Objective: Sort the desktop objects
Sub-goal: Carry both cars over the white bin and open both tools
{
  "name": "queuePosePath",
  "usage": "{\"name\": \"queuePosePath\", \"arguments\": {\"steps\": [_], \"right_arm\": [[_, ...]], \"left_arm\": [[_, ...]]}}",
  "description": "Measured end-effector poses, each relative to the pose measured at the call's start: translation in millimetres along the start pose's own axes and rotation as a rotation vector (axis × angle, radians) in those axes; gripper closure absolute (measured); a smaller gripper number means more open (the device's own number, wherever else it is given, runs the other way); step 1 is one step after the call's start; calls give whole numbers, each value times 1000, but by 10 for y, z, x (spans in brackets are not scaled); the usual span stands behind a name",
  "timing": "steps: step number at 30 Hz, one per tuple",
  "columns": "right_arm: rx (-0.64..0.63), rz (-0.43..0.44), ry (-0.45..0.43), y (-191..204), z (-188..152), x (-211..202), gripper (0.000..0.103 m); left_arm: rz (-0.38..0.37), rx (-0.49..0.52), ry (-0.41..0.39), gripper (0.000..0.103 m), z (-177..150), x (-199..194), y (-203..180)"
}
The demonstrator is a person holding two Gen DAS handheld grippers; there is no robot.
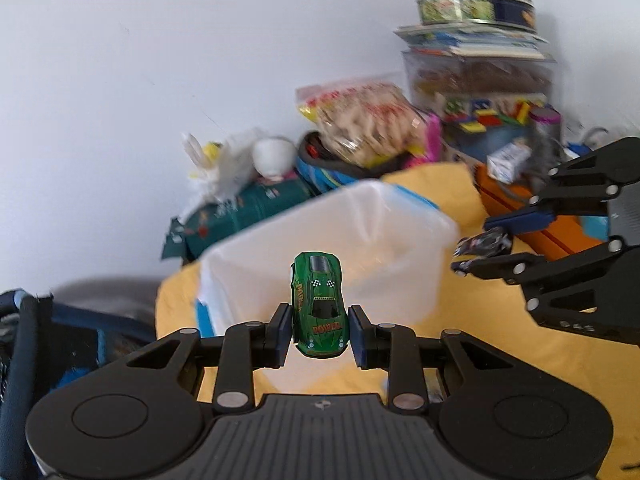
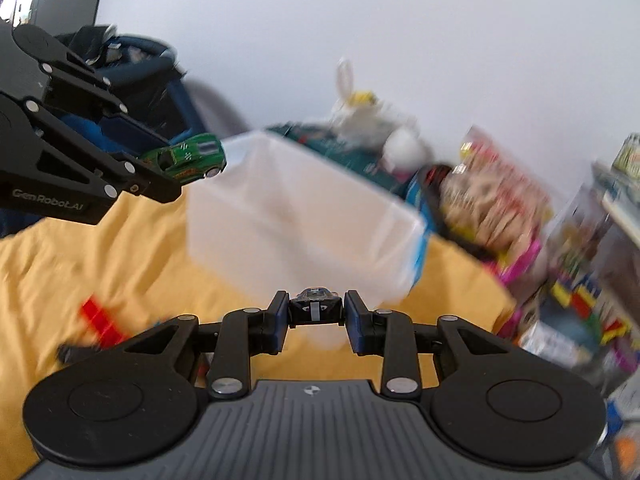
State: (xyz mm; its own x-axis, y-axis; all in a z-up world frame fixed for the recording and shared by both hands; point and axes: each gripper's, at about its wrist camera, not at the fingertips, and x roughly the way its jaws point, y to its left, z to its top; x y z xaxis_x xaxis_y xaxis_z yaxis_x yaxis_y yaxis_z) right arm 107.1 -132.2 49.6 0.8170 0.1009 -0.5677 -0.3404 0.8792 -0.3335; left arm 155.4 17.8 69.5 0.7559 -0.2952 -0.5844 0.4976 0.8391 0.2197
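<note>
Above a table draped in yellow cloth (image 1: 448,184), seen from the left wrist, the left tongs (image 1: 319,330) pinch a green toy car (image 1: 319,307) by its sides, its nose pointing away toward a translucent white plastic bin (image 1: 384,248) that stands on the cloth just beyond. At the right edge of the same view the right tongs (image 1: 478,246) come in from the side, closed on a small dark toy car (image 1: 486,242) held near the bin's right rim. Behind the bin, against a pale wall, lie a bag of snacks (image 1: 360,120), a white plush toy (image 1: 224,160) and a stack of boxes topped by a round tin (image 1: 476,4). From the right wrist, the right tongs (image 2: 316,314) clamp the dark toy car (image 2: 316,306) between their blue pads (image 2: 280,320), with the white bin (image 2: 296,216) directly ahead on the yellow cloth (image 2: 100,248). At upper left the left tongs (image 2: 176,168) hold the green car (image 2: 188,158) just beside the bin's near left corner. A red block (image 2: 98,318) lies blurred on the cloth at lower left, and more toys crowd the right side.
</note>
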Motion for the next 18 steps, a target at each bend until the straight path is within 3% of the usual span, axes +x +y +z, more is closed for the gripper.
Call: {"name": "queuePosePath", "arguments": {"steps": [8, 15, 17, 18], "right_arm": [[62, -55, -82, -190, 422, 388, 70], [113, -52, -29, -215, 444, 793, 69], [101, -54, 14, -188, 409, 910, 68], [91, -60, 38, -165, 389, 949, 64]], "left_arm": [[34, -32, -15, 70, 356, 440, 327], [31, -53, 88, 69, 327, 961, 364], [38, -70, 110, 63, 300, 1038, 370], [37, -79, 102, 55, 288, 1021, 377]]}}
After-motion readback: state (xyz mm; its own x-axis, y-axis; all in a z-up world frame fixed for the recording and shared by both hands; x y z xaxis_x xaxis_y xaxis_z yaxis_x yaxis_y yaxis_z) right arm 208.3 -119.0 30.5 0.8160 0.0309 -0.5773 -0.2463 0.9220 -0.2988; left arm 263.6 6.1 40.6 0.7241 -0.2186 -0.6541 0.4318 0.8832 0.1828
